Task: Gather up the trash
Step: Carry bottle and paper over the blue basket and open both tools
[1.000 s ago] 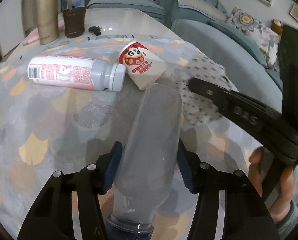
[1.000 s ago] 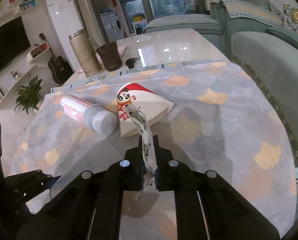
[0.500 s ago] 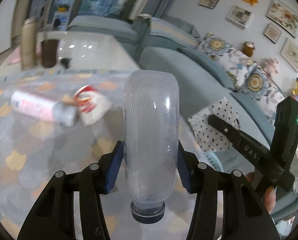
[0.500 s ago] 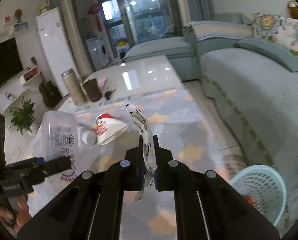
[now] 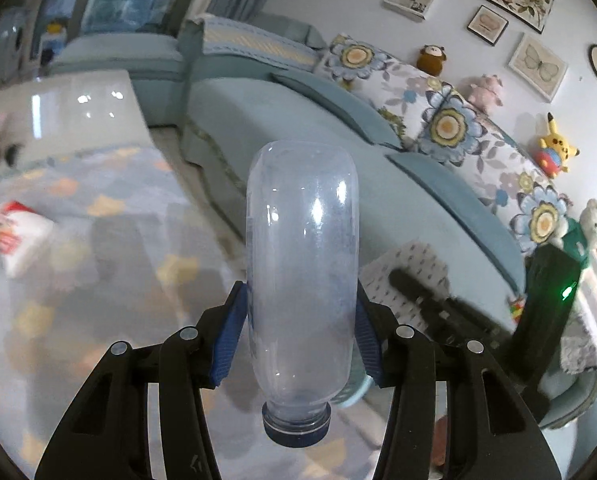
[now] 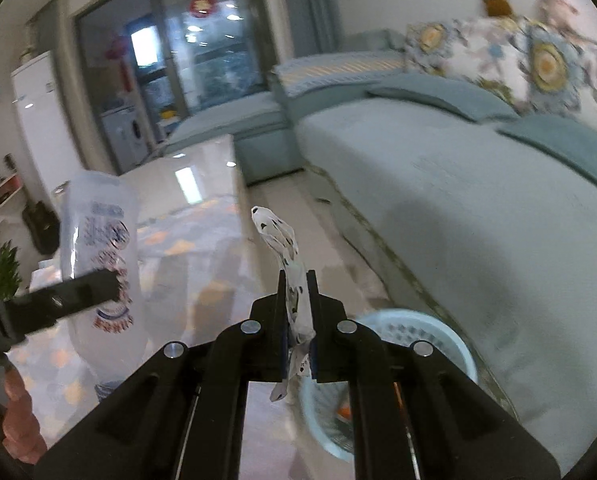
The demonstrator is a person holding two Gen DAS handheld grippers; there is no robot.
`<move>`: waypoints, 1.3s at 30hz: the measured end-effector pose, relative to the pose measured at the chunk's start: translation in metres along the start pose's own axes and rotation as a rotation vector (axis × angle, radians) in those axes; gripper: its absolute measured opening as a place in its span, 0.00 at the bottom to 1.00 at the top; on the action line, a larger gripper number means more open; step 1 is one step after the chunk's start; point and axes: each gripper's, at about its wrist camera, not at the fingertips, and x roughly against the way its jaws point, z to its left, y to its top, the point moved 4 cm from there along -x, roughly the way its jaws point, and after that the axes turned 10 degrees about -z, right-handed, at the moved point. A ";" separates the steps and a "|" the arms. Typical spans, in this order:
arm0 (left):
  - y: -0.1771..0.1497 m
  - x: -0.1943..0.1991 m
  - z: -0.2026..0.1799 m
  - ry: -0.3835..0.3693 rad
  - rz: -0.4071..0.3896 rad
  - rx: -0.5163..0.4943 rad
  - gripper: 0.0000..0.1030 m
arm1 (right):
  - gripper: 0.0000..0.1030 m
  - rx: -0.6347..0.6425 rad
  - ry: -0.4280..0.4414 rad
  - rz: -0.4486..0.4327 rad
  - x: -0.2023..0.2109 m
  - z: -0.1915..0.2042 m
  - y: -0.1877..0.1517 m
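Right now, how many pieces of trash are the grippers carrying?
2: an empty clear bottle clamped cap-down in the left gripper, and a spotted wrapper pinched in the right gripper.

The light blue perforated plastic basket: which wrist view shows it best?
Right wrist view: the light blue perforated plastic basket sits open on the floor below the right gripper. Left wrist view catches only a rim sliver behind the bottle.

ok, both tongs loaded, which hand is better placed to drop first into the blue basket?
Right, probably. Its tongs, shut on the spotted white wrapper, hang almost over the pale blue mesh plastic basket. The left tongs, gripping the clear plastic bottle, show only a sliver of rim.
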 end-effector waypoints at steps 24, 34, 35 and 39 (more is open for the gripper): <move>-0.071 -0.117 -0.022 -0.044 0.163 -0.035 0.52 | 0.09 -0.314 -0.157 0.315 -0.080 -0.140 -0.139; -0.066 -0.106 -0.010 -0.046 0.152 -0.021 0.63 | 0.54 -0.346 -0.163 0.258 -0.067 -0.147 -0.135; -0.065 -0.105 -0.009 -0.052 0.146 -0.012 0.63 | 0.54 -0.342 -0.163 0.254 -0.065 -0.147 -0.133; -0.061 -0.101 -0.009 -0.053 0.131 -0.010 0.63 | 0.54 -0.328 -0.157 0.238 -0.060 -0.141 -0.128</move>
